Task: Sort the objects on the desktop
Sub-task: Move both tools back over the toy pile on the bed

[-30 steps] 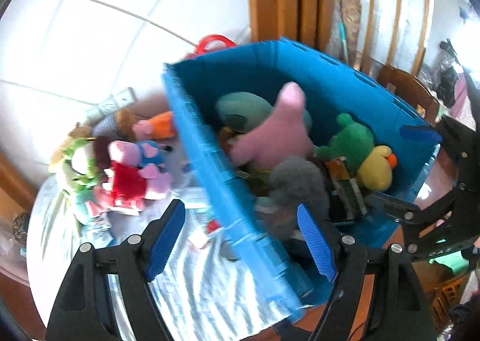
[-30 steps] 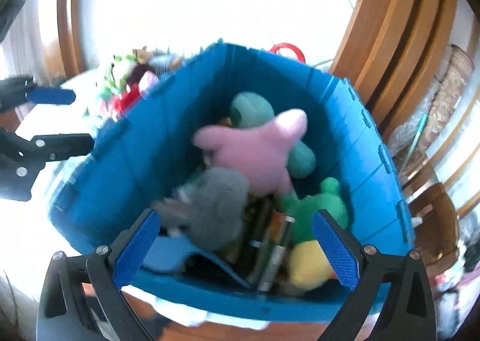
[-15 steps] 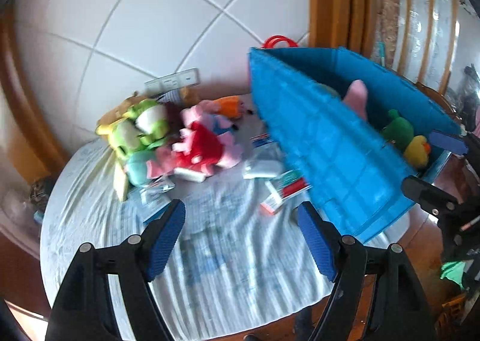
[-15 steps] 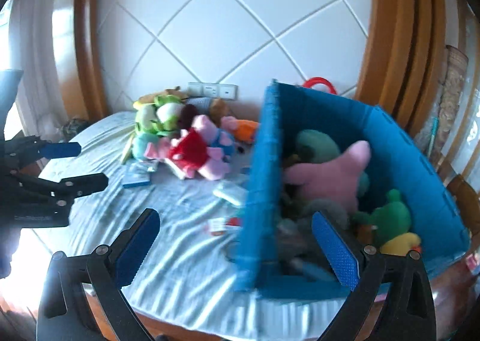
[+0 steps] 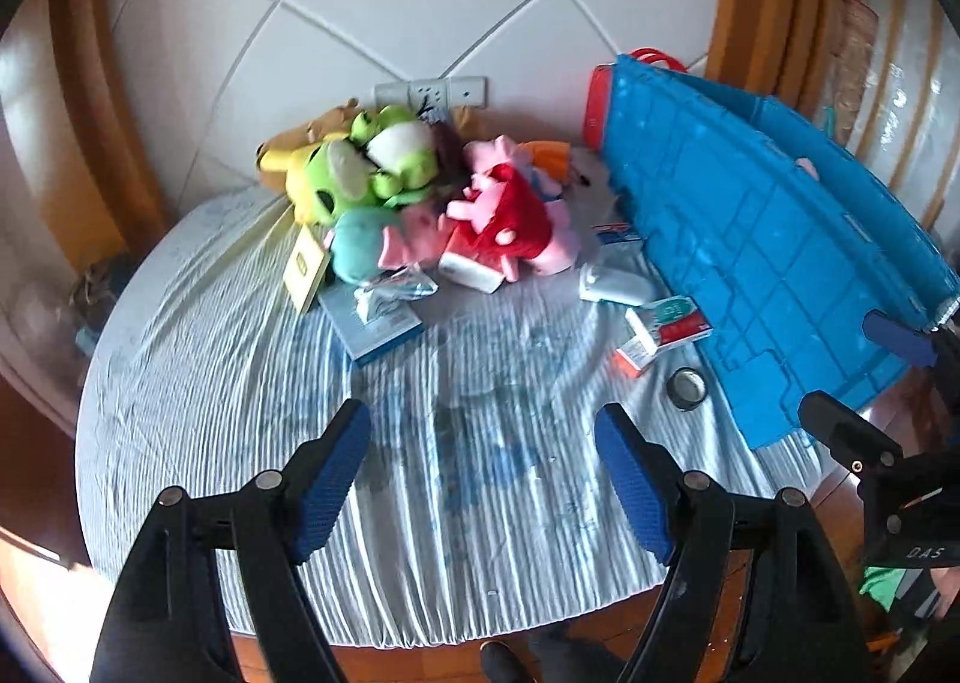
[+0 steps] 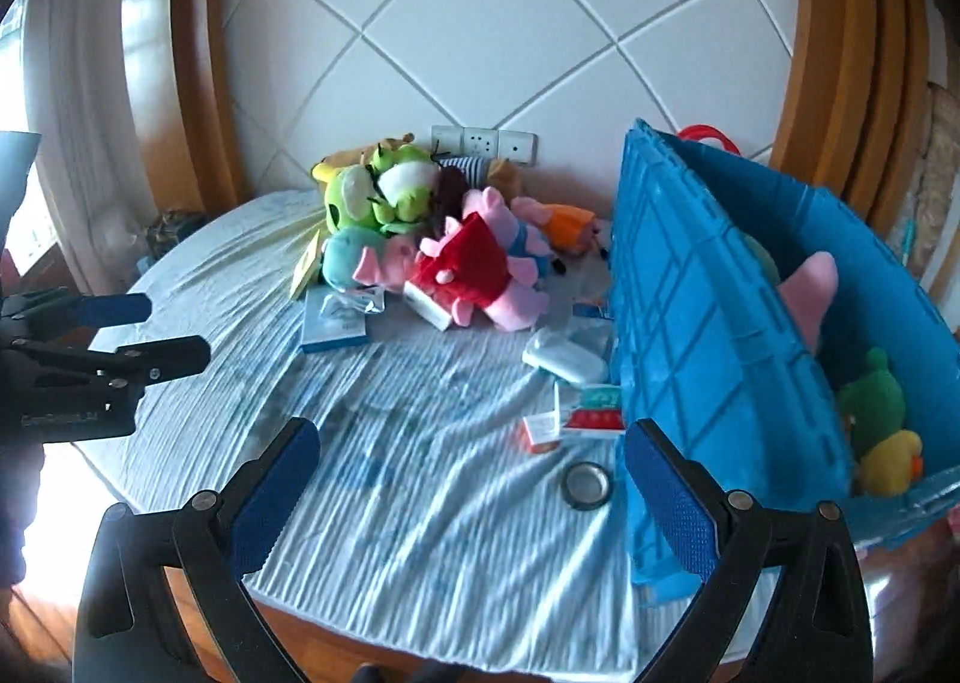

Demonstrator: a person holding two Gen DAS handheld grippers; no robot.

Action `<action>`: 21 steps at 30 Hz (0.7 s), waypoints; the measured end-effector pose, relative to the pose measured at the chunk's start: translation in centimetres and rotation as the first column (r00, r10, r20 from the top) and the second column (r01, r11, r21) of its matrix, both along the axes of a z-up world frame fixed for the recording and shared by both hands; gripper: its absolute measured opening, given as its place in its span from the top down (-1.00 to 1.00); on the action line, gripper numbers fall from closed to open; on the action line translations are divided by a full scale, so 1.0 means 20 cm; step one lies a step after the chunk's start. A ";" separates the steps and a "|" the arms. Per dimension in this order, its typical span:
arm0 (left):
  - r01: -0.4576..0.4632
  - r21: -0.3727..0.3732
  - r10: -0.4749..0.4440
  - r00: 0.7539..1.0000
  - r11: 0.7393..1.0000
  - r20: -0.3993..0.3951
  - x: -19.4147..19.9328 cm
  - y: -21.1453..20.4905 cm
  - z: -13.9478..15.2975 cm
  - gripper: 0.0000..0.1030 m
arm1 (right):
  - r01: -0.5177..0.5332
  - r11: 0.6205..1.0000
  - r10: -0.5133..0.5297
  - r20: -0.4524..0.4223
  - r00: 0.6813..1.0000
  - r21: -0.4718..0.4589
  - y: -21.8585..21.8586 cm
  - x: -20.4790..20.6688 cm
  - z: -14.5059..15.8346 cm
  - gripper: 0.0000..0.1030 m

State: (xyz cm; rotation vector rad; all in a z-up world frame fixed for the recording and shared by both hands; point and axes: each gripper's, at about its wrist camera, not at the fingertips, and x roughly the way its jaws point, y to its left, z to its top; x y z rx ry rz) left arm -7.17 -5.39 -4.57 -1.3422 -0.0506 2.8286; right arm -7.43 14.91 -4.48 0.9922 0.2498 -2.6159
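Both grippers swung off blue bin (image 6: pixel 708 323), plush pile (image 5: pixel 420 191) ahead, tape roll (image 6: pixel 587 485) nr.

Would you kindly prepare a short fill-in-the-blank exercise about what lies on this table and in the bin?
1. The blue bin stands on the ____ side of the table in both views.
2. The plush toy in the red dress lies ____ the bin.
3. The dark tape ring lies on the striped ____.
4. Inside the bin, the pink star plush is nearer the wall than the ____ plush duck.

Missing words: right; outside; cloth; yellow
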 end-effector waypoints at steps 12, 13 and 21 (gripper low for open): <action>-0.169 0.016 0.167 0.984 0.986 0.063 -0.31 -0.24 -0.15 -0.50 | -0.056 0.997 0.061 0.111 0.992 -0.055 -0.11 -0.47 -0.25 -0.99; -0.184 0.018 0.182 0.981 0.983 0.072 -0.35 -0.26 -0.17 -0.50 | -0.058 0.997 0.064 0.120 0.991 -0.056 -0.11 -0.52 -0.27 -0.99; -0.277 0.007 0.274 0.952 0.961 0.134 -0.57 -0.43 -0.30 -0.50 | -0.053 0.997 0.063 0.180 0.982 -0.062 -0.16 -0.81 -0.37 -0.99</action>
